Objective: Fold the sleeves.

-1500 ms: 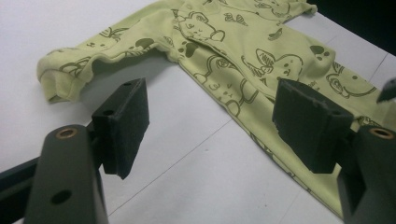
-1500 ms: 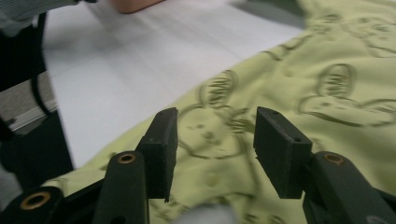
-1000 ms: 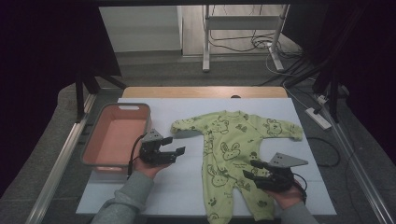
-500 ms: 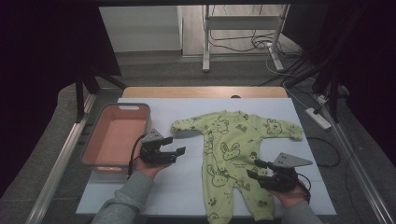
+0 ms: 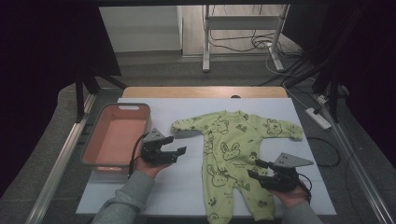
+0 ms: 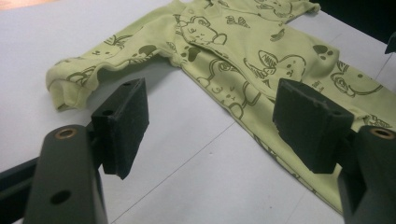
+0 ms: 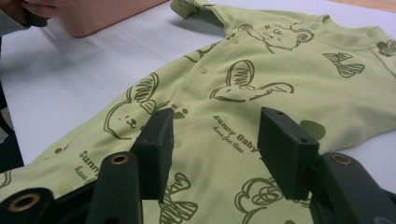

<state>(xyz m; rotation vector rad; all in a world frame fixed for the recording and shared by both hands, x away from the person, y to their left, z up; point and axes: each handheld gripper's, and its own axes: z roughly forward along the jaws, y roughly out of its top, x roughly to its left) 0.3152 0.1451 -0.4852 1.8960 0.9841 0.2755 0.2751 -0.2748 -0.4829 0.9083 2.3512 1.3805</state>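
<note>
Currently your left gripper (image 5: 173,151) hovers open beside the green romper (image 5: 233,154), while your right gripper (image 7: 212,140) gapes, empty, above its printed lettering.

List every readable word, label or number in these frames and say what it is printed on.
"Sunny Baby": on the green baby romper, under the rabbit drawing.
Script line beneath it: too blurred to read.
"Sunn…": repeated lower on the romper, cut off by the right gripper.
High view: print too small to read.

baby suit (image 5: 232,156): 1 | pink tub (image 5: 116,136): 1 | tongs: 2, left (image 5: 179,152), right (image 5: 254,169)
</note>
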